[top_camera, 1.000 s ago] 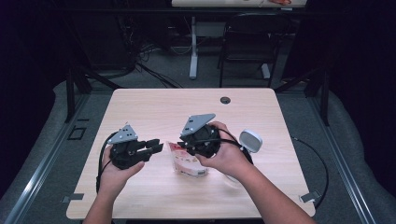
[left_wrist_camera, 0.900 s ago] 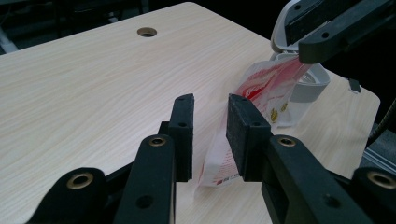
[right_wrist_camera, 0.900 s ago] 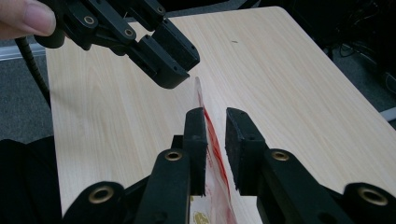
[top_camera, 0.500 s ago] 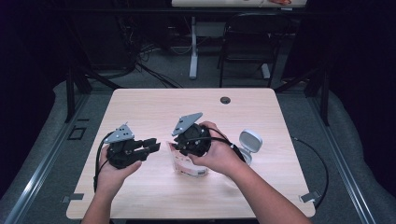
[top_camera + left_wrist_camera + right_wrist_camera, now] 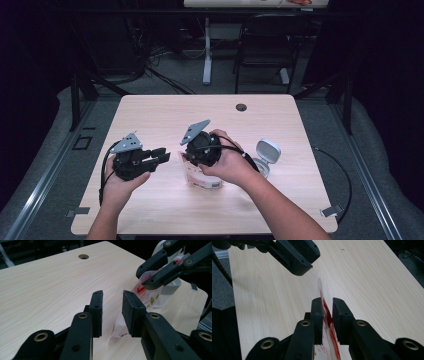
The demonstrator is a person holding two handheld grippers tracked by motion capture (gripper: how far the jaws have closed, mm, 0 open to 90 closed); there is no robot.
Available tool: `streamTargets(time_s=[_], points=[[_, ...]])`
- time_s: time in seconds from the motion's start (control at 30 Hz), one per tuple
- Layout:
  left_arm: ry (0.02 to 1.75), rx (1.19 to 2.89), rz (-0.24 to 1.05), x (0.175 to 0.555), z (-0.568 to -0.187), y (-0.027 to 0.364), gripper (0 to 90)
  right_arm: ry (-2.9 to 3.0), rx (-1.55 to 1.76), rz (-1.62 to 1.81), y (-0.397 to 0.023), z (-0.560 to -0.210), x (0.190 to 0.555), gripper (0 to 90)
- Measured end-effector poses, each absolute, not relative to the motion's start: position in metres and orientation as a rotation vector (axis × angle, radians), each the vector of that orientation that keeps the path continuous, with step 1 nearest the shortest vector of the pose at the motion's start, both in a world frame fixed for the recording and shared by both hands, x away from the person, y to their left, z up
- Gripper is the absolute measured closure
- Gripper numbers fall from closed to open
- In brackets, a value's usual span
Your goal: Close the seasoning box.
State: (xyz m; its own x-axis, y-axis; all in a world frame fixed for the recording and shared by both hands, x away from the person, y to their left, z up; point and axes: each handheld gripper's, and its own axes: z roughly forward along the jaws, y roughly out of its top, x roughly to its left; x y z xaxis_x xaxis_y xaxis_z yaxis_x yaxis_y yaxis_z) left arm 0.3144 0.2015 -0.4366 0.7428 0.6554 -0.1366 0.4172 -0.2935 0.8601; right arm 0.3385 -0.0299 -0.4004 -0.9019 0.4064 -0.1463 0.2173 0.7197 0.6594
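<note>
I see a light wooden table [image 5: 165,112] with rounded corners and a dark round grommet hole [image 5: 241,107] near its far edge. A white round-topped container [image 5: 267,151] stands near the table's right side. Beyond the far edge I note a black chair [image 5: 262,47], a white desk leg [image 5: 206,50] and loose cables [image 5: 155,75] on grey carpet [image 5: 380,165].

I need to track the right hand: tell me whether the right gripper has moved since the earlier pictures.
Yes. In the high view the right gripper has shifted left, farther from the round white container on the wooden table, with the red-and-clear plastic packet between its jaws.
</note>
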Motion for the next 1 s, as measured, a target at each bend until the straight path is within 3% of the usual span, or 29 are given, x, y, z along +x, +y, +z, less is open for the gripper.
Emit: streamTargets(time_s=[0.63,1.0], points=[[0.82,1.932,0.294,0.3147,-0.437,0.2018,70.3,2.696,0.47,0.868,-0.0266,-0.4048,0.343,80.5],[0.82,1.934,0.295,0.3147,-0.4372,0.202,70.3,2.724,0.45,0.845,-0.0267,-0.4037,0.3478,88.7]])
